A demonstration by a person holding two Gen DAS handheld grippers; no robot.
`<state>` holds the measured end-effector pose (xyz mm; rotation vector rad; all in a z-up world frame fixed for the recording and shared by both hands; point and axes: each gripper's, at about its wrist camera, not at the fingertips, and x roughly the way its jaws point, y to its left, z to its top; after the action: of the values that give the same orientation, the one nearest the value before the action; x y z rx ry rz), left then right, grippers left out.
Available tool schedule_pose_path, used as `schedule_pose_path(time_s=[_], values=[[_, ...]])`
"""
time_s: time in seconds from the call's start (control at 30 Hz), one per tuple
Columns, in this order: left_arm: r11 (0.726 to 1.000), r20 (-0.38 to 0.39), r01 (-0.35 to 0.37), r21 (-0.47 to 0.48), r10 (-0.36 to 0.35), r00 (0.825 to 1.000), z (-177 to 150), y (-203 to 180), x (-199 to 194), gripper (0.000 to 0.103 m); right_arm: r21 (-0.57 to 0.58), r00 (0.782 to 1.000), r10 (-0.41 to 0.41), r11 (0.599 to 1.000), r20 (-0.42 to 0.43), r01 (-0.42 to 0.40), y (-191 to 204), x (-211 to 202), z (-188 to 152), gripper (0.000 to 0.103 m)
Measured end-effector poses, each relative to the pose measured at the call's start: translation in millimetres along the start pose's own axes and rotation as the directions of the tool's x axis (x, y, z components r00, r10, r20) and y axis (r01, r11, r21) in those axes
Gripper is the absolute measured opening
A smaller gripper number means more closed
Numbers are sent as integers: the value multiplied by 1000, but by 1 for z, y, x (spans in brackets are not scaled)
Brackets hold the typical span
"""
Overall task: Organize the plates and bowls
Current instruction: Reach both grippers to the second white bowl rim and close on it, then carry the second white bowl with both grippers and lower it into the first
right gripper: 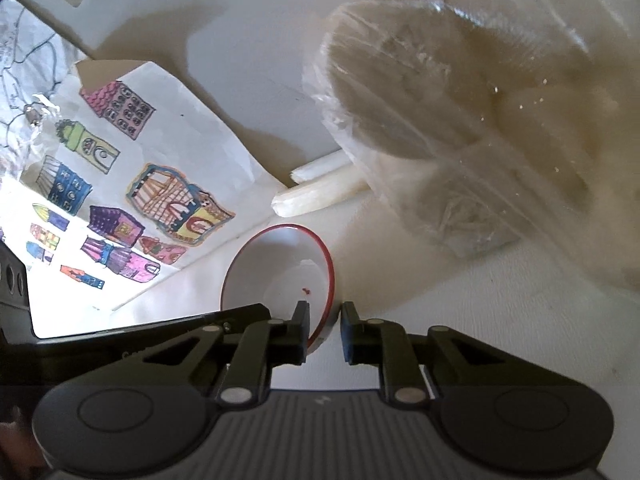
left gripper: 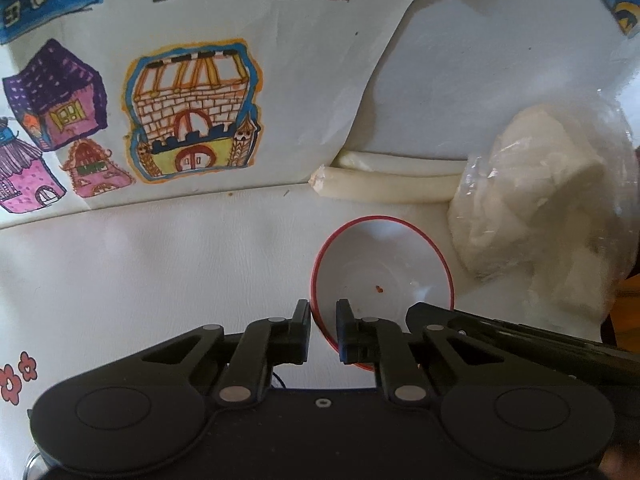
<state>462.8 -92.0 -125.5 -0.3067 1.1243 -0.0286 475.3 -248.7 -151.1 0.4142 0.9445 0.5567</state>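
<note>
A white bowl with a red rim sits on the white table; it also shows in the right wrist view. A small red speck lies inside it. My left gripper straddles the bowl's left rim, one finger inside and one outside, with a narrow gap. My right gripper straddles the bowl's right rim the same way. The right gripper's body shows in the left wrist view at the bowl's right side. No plates are in view.
A plastic bag of pale flatbread lies right of the bowl, large in the right wrist view. A paper sheet with coloured house drawings lies to the left. Two white sticks lie behind the bowl.
</note>
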Motion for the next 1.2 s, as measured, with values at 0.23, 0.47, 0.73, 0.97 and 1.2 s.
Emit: schedule_pose_path(time_s=[0.23,0.47,0.73,0.97,1.2], values=[[1000,21,22,4,-22,1000,-7,-2,-21,14,-12,1000,-1,1000,23,1,5,-19,-6,18],[999,48,45,10,-46,998,-17,-8,-41,14,-21,999,-5,1000,52,7,12,-42,-13,18],[998,76,65,6,-66,995,-31,-12,-62,15,-34,997,-3,999,74,6,18,-64,-26,18],[997,92,79,16,-81,992,-42,-13,-78,15,-49,996,-8,999,84,12,26,-79,-39,18],[995,107,91,35,-94,990,-51,-13,-95,15,-54,996,-2,999,89,7,28,-89,-51,18]])
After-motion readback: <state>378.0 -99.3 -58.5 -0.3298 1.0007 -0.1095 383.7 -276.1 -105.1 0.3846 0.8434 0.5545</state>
